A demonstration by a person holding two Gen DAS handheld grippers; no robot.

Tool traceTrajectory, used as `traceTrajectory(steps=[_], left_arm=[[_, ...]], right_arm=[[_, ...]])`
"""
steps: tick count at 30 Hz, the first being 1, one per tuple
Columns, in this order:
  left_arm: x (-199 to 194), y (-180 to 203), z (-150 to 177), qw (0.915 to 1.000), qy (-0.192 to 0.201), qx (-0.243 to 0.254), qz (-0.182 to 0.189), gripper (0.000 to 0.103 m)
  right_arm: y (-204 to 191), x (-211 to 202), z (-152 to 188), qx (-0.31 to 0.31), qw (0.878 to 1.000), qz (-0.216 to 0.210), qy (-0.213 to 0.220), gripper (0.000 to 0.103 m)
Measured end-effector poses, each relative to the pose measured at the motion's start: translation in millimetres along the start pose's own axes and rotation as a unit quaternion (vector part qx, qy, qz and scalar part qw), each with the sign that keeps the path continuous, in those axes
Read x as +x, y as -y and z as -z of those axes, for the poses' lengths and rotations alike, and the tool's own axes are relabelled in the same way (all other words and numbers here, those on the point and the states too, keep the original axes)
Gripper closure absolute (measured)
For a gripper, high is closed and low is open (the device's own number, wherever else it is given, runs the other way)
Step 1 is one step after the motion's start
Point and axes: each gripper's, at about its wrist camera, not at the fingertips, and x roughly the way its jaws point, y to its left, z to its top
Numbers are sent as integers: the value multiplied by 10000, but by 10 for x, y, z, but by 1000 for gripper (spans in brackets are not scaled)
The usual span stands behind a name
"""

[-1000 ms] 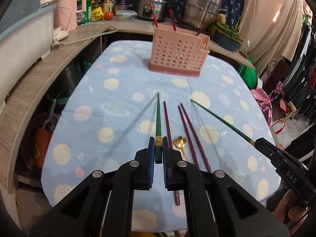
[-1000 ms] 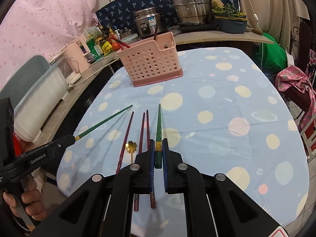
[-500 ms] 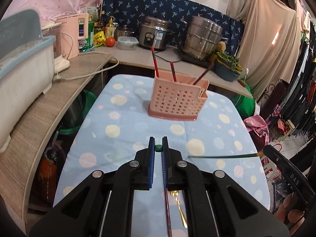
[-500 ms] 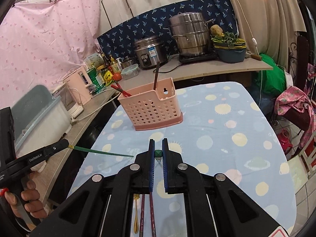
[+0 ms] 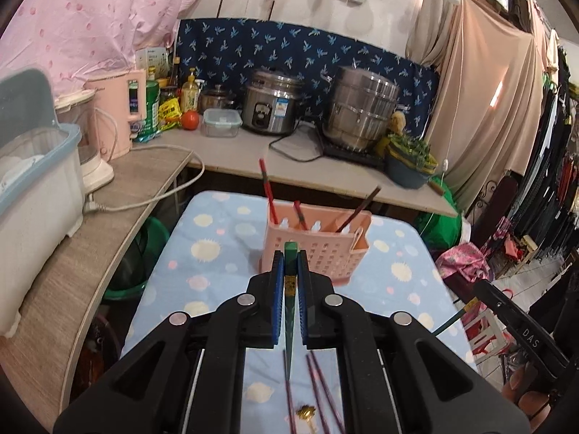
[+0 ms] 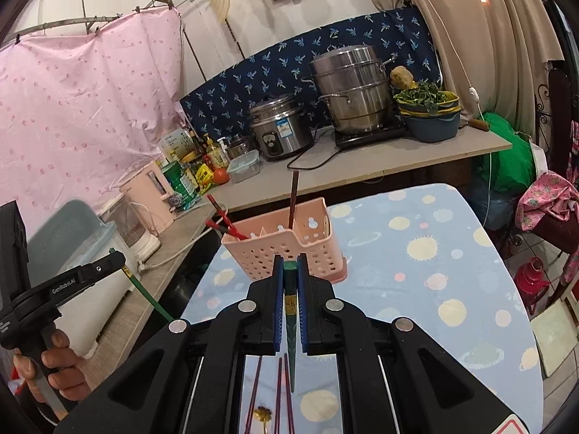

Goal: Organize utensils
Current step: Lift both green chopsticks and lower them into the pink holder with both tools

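Observation:
My left gripper (image 5: 288,275) is shut on a green chopstick (image 5: 289,329) that hangs tip down above the table. My right gripper (image 6: 288,278) is shut on a second green chopstick (image 6: 290,340), also tip down. The pink perforated utensil basket (image 5: 318,249) stands ahead on the blue spotted tablecloth (image 5: 217,253) and holds three red and brown chopsticks. It also shows in the right wrist view (image 6: 286,249). Dark red chopsticks (image 5: 322,394) and a gold spoon (image 5: 307,414) lie on the cloth below the grippers. The right gripper shows at the left view's right edge (image 5: 481,289); the left gripper shows in the right view (image 6: 115,258).
A wooden counter (image 5: 119,195) curves along the left with a pink kettle (image 5: 115,115), a grey-lidded bin (image 5: 32,188) and a cable. A rice cooker (image 5: 271,105), a steel steamer pot (image 5: 362,108) and a bowl of greens (image 5: 409,166) stand behind the basket.
Both grippers have lifted their green chopsticks off the cloth and swung them from lying flat to hanging tip down. Both have risen and moved closer to the pink basket.

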Motion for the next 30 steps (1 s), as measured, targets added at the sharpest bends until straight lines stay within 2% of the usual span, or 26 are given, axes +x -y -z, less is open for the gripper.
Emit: traceTrajectory(steps=[12,17,22,30], left_arm=[[-47,330,-983,9941,1051,70,251,96],[80,375,-1292,9900,1406,83,107,96],[319,315,-1489,9884,1511,36,-123,96],[752,174,-1480,9912,1268,31,-366,96]], right_arm=[[-148,195,-903,108,9960,-167,874,96],[-206,380,-1175,103,9940,-172,1077,96],[-145,590,-1360,171,9931,-121,1152,96],[-150,1017,-1439,112,9948,-90,1009,96]])
